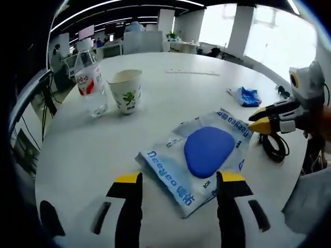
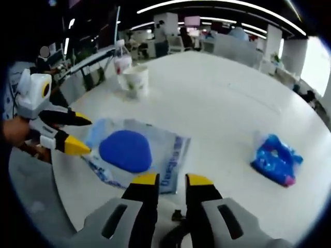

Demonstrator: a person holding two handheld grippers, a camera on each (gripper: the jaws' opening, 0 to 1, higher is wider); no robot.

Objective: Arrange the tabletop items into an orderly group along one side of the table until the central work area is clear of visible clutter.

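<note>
A clear plastic bag printed "DeeReo", with a blue oval pad inside point(image 1: 207, 150), lies flat on the white table point(image 1: 170, 88) just ahead of my left gripper point(image 1: 180, 178). That gripper is open wide with nothing between its jaws. In the right gripper view the same bag point(image 2: 126, 151) lies just ahead and left of my right gripper point(image 2: 171, 180), whose jaws stand a narrow gap apart and hold nothing. The right gripper point(image 1: 257, 121) comes in from the right, its tips at the bag's far corner. The left gripper point(image 2: 77, 134) shows at the left, by the bag's edge.
A water bottle point(image 1: 90, 85) and a paper cup point(image 1: 125, 90) stand together at the table's far left side. A small blue packet point(image 1: 247, 96) lies apart on the table point(image 2: 232, 98). A black cable point(image 1: 274, 144) coils near the table's edge. Office desks and people sit beyond.
</note>
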